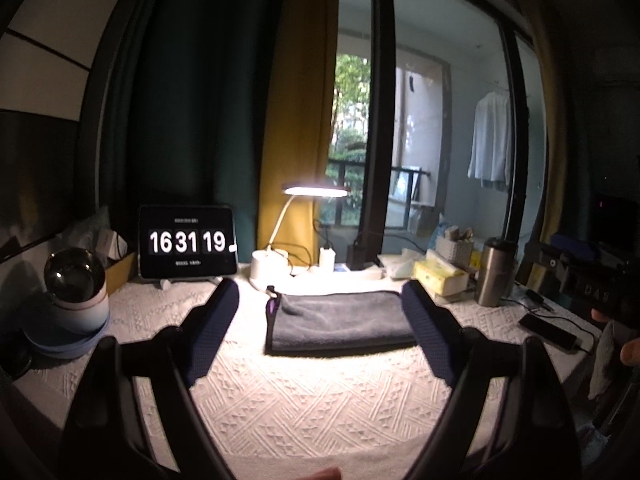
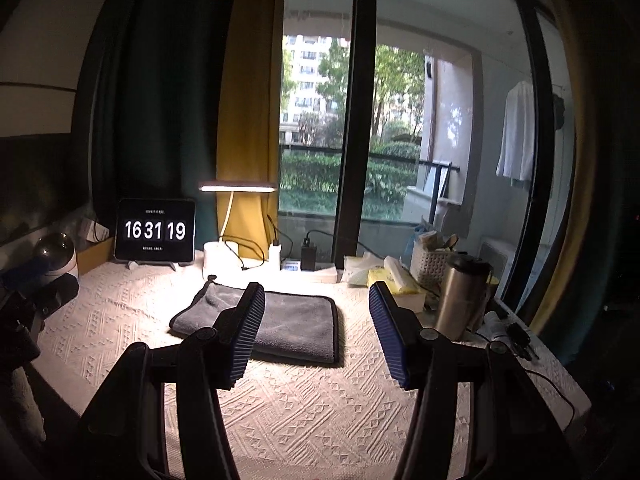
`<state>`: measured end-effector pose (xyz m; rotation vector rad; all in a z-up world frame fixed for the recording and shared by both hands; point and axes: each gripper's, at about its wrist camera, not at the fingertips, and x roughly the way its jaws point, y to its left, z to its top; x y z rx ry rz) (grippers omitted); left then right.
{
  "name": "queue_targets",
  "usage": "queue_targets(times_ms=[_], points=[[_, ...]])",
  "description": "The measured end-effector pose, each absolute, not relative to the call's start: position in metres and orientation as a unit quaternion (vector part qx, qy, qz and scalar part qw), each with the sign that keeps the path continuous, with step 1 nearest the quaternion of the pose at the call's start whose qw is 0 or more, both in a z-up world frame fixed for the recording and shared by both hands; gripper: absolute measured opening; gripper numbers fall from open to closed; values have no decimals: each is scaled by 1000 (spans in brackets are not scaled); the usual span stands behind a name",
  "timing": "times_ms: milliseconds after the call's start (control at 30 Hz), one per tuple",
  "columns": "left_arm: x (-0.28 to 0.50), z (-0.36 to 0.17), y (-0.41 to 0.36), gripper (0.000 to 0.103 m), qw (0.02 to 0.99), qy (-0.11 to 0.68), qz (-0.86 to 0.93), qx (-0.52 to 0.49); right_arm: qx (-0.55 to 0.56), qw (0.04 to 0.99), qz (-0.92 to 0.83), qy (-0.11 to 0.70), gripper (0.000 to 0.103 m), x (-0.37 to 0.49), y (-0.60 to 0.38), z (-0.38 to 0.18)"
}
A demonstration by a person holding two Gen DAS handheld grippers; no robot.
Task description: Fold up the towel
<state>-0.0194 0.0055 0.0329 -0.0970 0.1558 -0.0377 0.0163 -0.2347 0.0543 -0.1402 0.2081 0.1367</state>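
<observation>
A grey towel (image 1: 340, 322) lies folded into a flat rectangle on the white textured cloth, under the desk lamp. It also shows in the right wrist view (image 2: 288, 324). My left gripper (image 1: 320, 296) is open and empty, held above the cloth, short of the towel's near edge. My right gripper (image 2: 316, 296) is open and empty, held above the cloth with its left finger (image 2: 246, 332) in front of the towel's middle. The right gripper's body shows at the right edge of the left wrist view (image 1: 592, 280).
A tablet clock (image 1: 186, 242), a lit desk lamp (image 1: 314, 191) and chargers stand at the back. A tissue pack (image 1: 440, 276), steel tumbler (image 1: 496, 272) and phone (image 1: 548, 332) are at the right. A round-headed device (image 1: 74, 284) is at the left.
</observation>
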Motion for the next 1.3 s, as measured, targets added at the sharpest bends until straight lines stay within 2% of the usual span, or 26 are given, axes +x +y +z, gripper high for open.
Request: queue_targets(times_ms=[33, 100, 267, 467, 1300], points=[[-24, 33, 6, 86, 996, 70, -17, -49, -72, 990, 65, 98, 58, 11, -235, 53], [-34, 32, 9, 94, 997, 56, -15, -57, -75, 992, 59, 83, 58, 0, -236, 48], [-58, 27, 18, 99, 997, 37, 13, -69, -64, 994, 49, 69, 58, -24, -239, 35], [-64, 23, 22, 99, 997, 42, 23, -63, -69, 994, 52, 71, 62, -29, -235, 28], [-61, 23, 20, 99, 997, 35, 34, -60, -74, 992, 56, 81, 62, -24, -234, 23]])
